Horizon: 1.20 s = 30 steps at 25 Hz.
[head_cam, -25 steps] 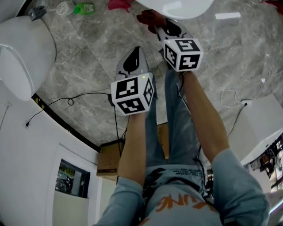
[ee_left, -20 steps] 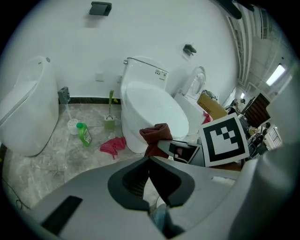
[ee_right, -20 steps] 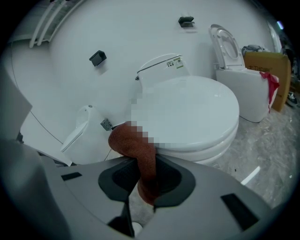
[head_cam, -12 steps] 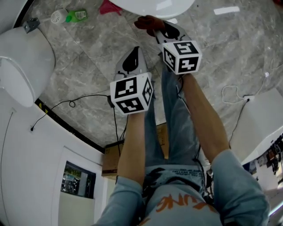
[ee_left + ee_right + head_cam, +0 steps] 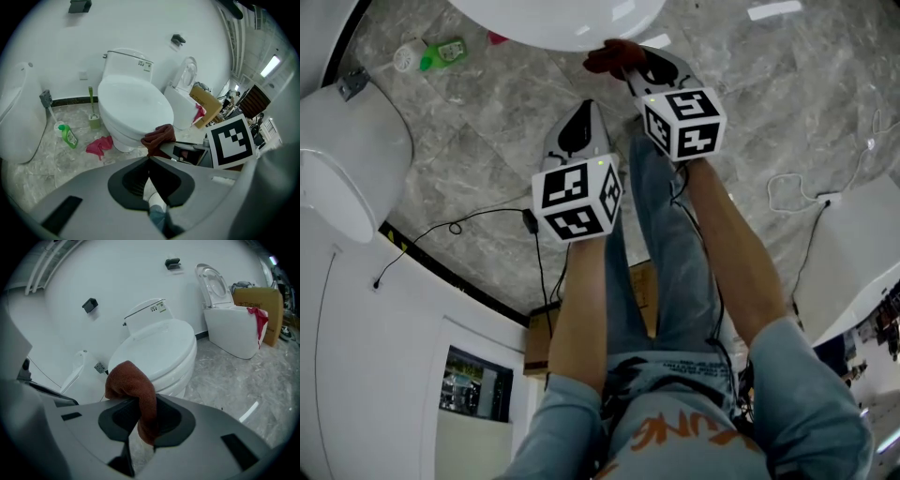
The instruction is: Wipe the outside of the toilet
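Here the right gripper (image 5: 140, 401) clamps a rust-brown cloth (image 5: 133, 380), which meets the front rim of the toilet (image 5: 159, 348). The left gripper (image 5: 150, 159) has its jaws together with nothing between them. Beside the toilet's base a holder (image 5: 94, 122) has a green-handled brush in it, and a green bottle (image 5: 69, 136) is near. The toilet is glossy white, lid down.

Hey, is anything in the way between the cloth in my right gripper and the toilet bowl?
Nothing visible is. The right gripper holds the brown cloth at the front of the toilet; the pink rag lies on the floor beside the base, out of the path.
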Motion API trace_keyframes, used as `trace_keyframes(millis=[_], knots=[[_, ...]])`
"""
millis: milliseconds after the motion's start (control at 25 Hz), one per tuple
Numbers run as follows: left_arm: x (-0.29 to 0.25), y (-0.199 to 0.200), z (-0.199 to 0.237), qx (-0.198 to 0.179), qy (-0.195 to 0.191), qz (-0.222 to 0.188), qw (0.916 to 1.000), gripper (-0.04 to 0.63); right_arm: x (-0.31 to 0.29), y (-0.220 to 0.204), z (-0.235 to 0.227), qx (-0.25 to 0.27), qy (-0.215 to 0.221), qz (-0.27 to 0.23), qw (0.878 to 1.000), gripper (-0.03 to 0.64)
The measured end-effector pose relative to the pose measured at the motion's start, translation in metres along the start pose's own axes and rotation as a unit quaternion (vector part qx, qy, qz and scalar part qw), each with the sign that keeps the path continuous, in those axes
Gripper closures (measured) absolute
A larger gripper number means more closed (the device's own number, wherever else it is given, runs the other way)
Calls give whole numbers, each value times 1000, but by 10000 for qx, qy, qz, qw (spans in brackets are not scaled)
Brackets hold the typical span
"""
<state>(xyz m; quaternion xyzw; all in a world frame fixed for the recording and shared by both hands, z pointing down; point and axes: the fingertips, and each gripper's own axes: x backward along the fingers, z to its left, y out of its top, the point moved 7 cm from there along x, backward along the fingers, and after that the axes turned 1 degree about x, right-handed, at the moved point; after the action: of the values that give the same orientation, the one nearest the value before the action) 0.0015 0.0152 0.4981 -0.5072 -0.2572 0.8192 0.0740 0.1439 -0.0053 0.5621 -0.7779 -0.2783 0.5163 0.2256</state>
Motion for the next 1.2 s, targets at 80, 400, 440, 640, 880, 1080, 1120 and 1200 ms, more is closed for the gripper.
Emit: trace_keyframes(millis=[80, 400, 440, 640, 880, 1080, 1120, 1200], knots=[[-7, 0, -11, -12, -26, 31, 10000, 600, 4, 3, -14, -10, -39, -10, 10000, 535], [-39, 4, -46, 2, -21, 73, 10000, 600, 10, 23, -62, 109, -48, -51, 9999, 535], [-42, 6, -47, 15, 3, 65, 10000, 600, 9, 27, -67, 153, -33, -57, 9999, 535], [-55, 6, -63, 29, 58, 34, 10000, 600, 8, 43, -95, 271, -18, -120, 9996, 535], [-62, 3, -71, 184, 62, -38, 9998, 600, -1, 66, -117, 423, -133, -179, 9989, 535], [-56, -4, -61, 354, 107, -107, 9993, 600, 0, 68, -123, 455, -100, -303, 9985, 535], [-53, -5, -57, 382, 122, -136, 9991, 600, 6, 64, -122, 505, -100, -307, 9982, 535], [-44, -7, -44, 420, 170, -210, 9987, 600, 19, 54, -119, 600, -151, -287, 9977, 535]])
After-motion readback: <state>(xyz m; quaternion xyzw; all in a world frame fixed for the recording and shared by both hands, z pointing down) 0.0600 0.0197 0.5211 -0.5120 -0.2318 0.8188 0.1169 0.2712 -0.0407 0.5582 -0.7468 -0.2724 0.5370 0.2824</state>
